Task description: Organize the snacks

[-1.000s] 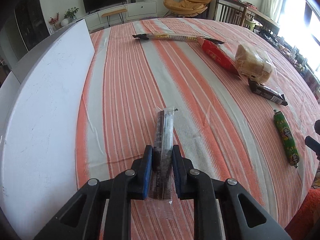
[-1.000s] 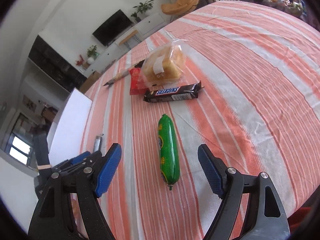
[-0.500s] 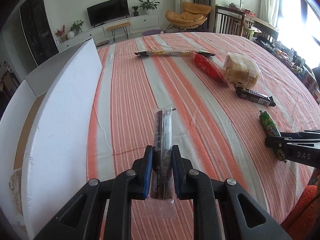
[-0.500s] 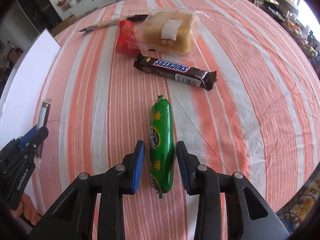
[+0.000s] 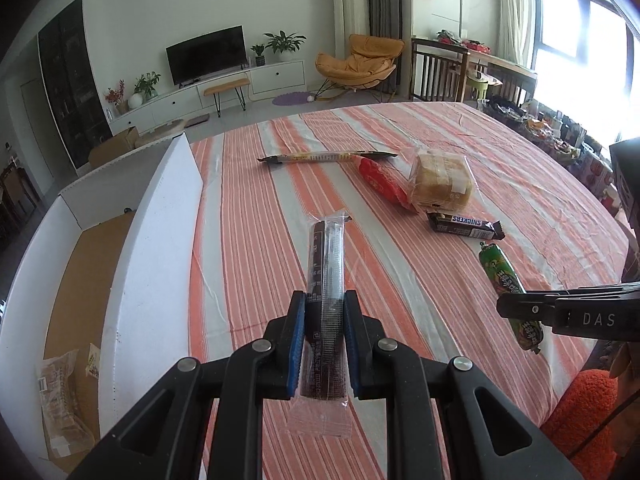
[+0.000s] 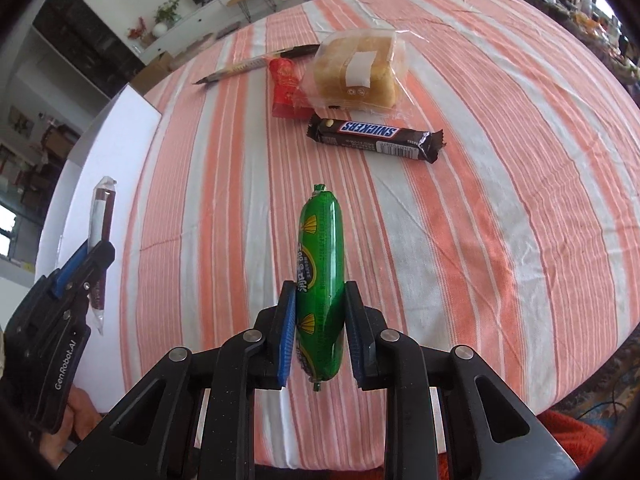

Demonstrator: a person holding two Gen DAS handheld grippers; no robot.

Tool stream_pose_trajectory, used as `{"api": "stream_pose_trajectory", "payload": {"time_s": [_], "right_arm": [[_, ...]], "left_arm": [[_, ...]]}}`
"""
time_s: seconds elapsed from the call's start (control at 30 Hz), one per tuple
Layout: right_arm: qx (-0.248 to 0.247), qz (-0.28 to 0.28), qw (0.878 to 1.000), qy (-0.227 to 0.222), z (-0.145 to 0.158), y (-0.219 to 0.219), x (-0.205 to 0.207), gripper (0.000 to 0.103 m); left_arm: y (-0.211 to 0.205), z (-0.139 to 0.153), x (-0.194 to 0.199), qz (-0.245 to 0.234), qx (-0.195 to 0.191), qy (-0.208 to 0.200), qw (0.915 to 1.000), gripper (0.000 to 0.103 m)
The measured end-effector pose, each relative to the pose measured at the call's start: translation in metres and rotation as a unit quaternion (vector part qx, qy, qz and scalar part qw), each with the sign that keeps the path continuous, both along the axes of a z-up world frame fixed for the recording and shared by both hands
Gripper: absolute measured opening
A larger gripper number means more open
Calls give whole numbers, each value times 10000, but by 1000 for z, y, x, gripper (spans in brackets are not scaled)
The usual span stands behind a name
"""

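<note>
My left gripper [image 5: 324, 312] is shut on a dark brown snack stick in a clear wrapper [image 5: 326, 276] and holds it above the striped tablecloth; it also shows in the right wrist view [image 6: 102, 216]. My right gripper [image 6: 320, 308] is shut on a green sausage [image 6: 320, 256], lifted off the cloth; the sausage also shows in the left wrist view [image 5: 506, 280]. On the table lie a Snickers bar [image 6: 376, 140], a bagged bread [image 6: 356, 70], a red packet [image 6: 285, 86] and a long thin stick snack [image 6: 256, 65].
A white box [image 5: 156, 240] with a cardboard floor stands at the left table edge, a wrapped bread [image 5: 60, 388] inside it. The table's front edge is near me. Chairs and a cluttered side table stand at the far right.
My right gripper has closed on the green sausage and lifted it. My left gripper has risen with the brown stick, so the box's inside now shows.
</note>
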State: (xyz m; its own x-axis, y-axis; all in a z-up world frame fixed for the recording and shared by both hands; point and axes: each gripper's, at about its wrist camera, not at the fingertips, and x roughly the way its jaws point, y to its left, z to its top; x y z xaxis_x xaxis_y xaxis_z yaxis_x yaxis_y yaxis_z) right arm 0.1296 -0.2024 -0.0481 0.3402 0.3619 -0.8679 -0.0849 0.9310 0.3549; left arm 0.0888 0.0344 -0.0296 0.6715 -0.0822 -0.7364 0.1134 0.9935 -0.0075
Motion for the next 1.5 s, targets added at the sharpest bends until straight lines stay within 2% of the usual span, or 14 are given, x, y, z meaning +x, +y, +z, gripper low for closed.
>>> {"api": "stream_pose_trajectory", "payload": {"time_s": [0.13, 0.23, 0.43, 0.6, 0.67, 0.73, 0.8, 0.93, 1.07, 1.13, 1.27, 1.37, 1.43, 1.5], "right_arm": [[567, 137, 9982, -112, 25, 16, -6, 24], [987, 413, 9939, -256, 51, 46, -10, 24], [1697, 1400, 9737, -599, 110, 137, -24, 24], [1980, 2177, 9547, -440, 118, 215, -35, 24], [2048, 2272, 9511, -418, 111, 240, -35, 26], [2201, 2282, 9477, -354, 97, 251, -29, 39], [2344, 2144, 9478, -270, 83, 250, -23, 62], [1990, 1808, 9615, -575, 62, 214, -17, 62], [473, 1192, 9830, -1312, 39, 153, -16, 65], [-359, 816, 9851, -1474, 20, 120, -19, 65], [-1215, 17, 9795, -1609, -13, 56, -27, 65], [-1217, -685, 9799, -1424, -28, 17, -25, 67], [-813, -1011, 9793, -1556, -18, -3, -26, 65], [-903, -1221, 9740, -1681, -14, -6, -29, 69]], "left_arm": [[25, 22, -14, -92, -1173, 247, 9928, 18], [54, 55, -36, -78, -1606, 29, 9870, 18], [149, 95, -71, 795, -1469, -484, 9848, 18], [227, 73, -86, 1892, -960, -305, 9768, 18], [251, 55, -91, 2337, -917, -124, 9679, 26], [266, 38, -96, 2702, -972, 30, 9579, 70], [268, 31, -102, 2962, -990, -16, 9500, 84], [244, 26, -94, 2709, -1096, -22, 9564, 85], [187, 29, -79, 1929, -1241, -56, 9733, 86], [145, 30, -68, 1353, -1343, -4, 9817, 89], [57, 19, -49, 223, -1339, 337, 9902, 93], [3, 5, -34, -265, -1081, 420, 9929, 93], [-20, -7, -20, -301, -837, 461, 9950, 93], [-33, -17, -9, -223, -708, 453, 9962, 93]]}}
